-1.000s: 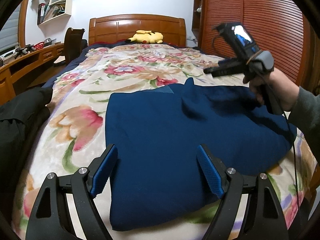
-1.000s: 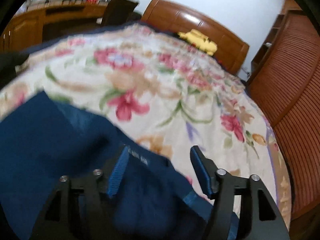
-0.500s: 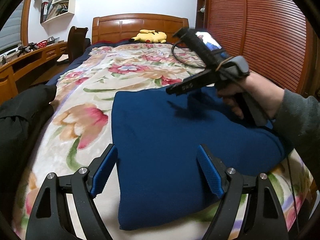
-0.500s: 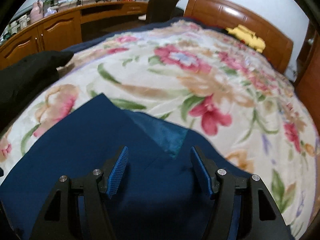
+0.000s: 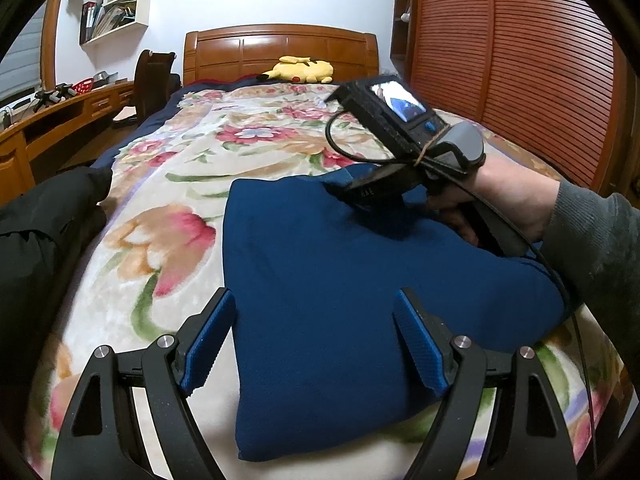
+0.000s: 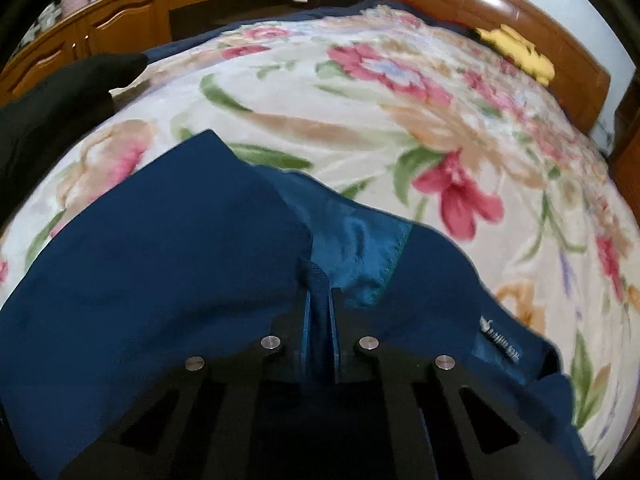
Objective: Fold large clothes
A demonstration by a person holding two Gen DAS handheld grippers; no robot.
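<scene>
A dark blue garment [image 5: 340, 272] lies partly folded on the floral bedspread [image 5: 168, 240]. My left gripper [image 5: 316, 340] is open, low over the garment's near edge, touching nothing. My right gripper [image 5: 340, 190] rests on the garment's far edge in the left wrist view. In the right wrist view my right gripper [image 6: 320, 280] is shut on a fold of the blue garment [image 6: 160, 260] beside its shiny teal lining [image 6: 360, 248]. A label [image 6: 500, 350] shows on the collar.
A black garment [image 5: 44, 240] lies at the bed's left edge. A yellow plush toy [image 5: 300, 70] sits by the wooden headboard [image 5: 280, 46]. A desk [image 5: 52, 116] and chair [image 5: 152, 76] stand left, a slatted wardrobe [image 5: 520, 48] right.
My right gripper came down onto the garment's far edge and closed on a fold by the lining. My left gripper stayed open and hardly moved.
</scene>
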